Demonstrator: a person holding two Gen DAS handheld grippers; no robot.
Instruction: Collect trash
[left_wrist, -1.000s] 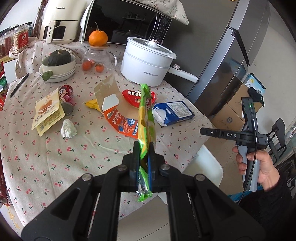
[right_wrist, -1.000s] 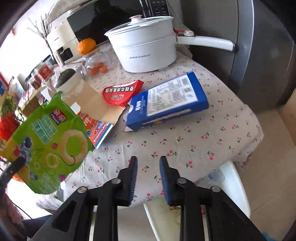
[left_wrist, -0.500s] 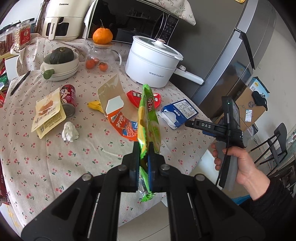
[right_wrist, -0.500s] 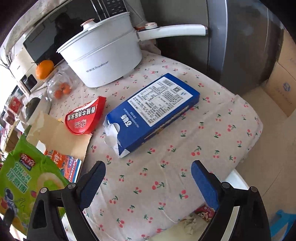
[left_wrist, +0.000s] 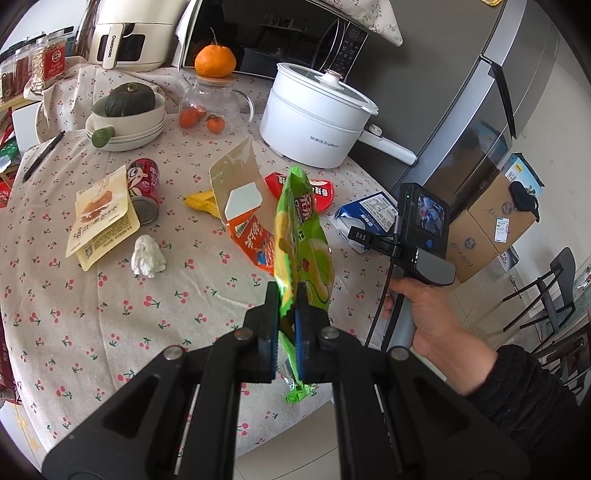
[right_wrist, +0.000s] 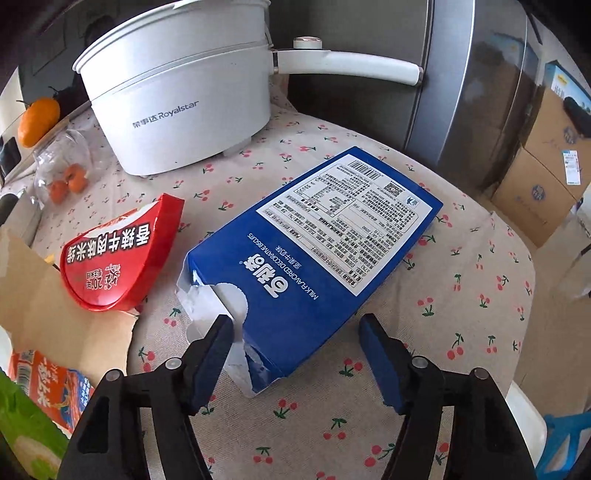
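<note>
The left tool (left_wrist: 287, 314) pinches a crinkly green snack bag (left_wrist: 301, 236). The right tool (right_wrist: 295, 347), jaws just closing, straddles the torn blue cardboard biscuit box (right_wrist: 317, 251) near the bench edge, pads not yet pressing; next it must squeeze and lift.

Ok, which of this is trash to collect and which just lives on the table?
Trash:
green snack bag, held in left claw
torn blue biscuit box, between right claw fingers
red wrapper
crumpled tissue

Leave:
white pot
orange
squash bowl

White electric pot (left_wrist: 314, 118), orange (left_wrist: 215, 61) atop glass jar (left_wrist: 212, 107), green squash (left_wrist: 129, 99) in bowl (left_wrist: 125, 123), refrigerator (left_wrist: 480, 92)
</note>
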